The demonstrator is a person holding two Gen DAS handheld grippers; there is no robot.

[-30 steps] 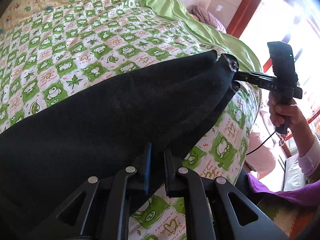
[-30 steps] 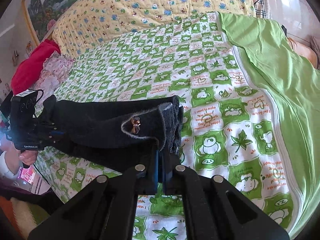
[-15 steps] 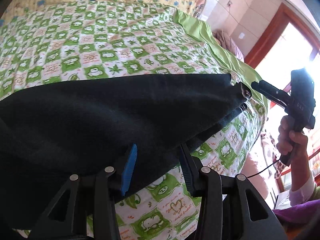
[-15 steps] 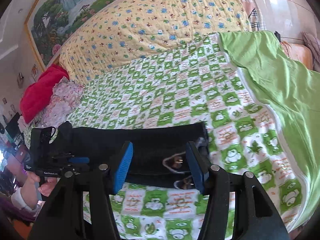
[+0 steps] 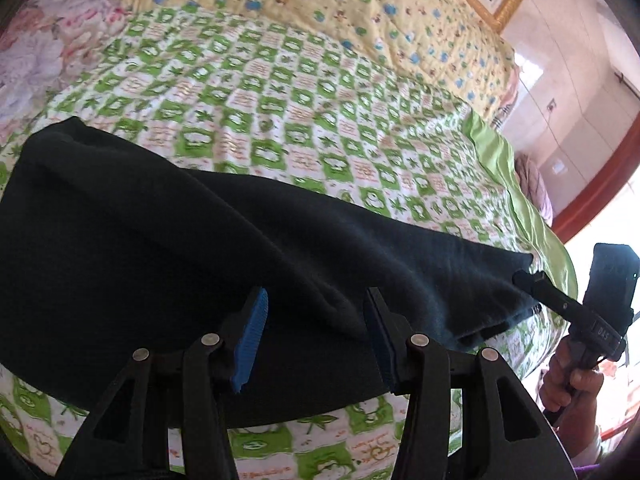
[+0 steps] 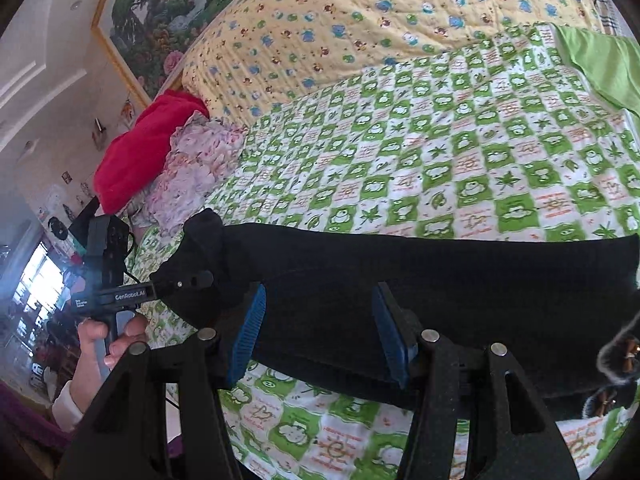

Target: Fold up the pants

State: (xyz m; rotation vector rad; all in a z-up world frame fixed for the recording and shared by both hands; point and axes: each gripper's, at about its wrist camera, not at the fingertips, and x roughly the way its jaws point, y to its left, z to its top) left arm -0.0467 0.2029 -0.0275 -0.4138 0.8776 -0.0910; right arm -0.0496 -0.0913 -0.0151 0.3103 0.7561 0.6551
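Note:
Black pants [image 5: 200, 240] lie stretched lengthwise across the near side of the bed, also seen in the right wrist view [image 6: 440, 264]. My left gripper [image 5: 316, 296] hovers over their near edge with its jaws opening; the blue pads stand apart and press on nothing. My right gripper [image 6: 320, 292] is open over the cloth too, with nothing pinched. Each gripper shows in the other's view: the right one [image 5: 528, 280] at the pants' right end, the left one [image 6: 188, 280] at the bunched left end. A hem with small brown bows [image 6: 624, 356] lies at the far right.
A green-and-white checked quilt [image 6: 460, 140] covers the bed, with a yellow printed quilt [image 6: 360, 32] at its head. A red pillow [image 6: 148, 148] and pink floral cloth [image 6: 192, 172] sit at the left, and a green sheet [image 5: 516, 192] at the right. The bed's edge runs just under my fingers.
Both grippers were shut on the pants' ends and have opened and let go. The pants now lie on the quilt, and both grippers have drawn back and swung sideways.

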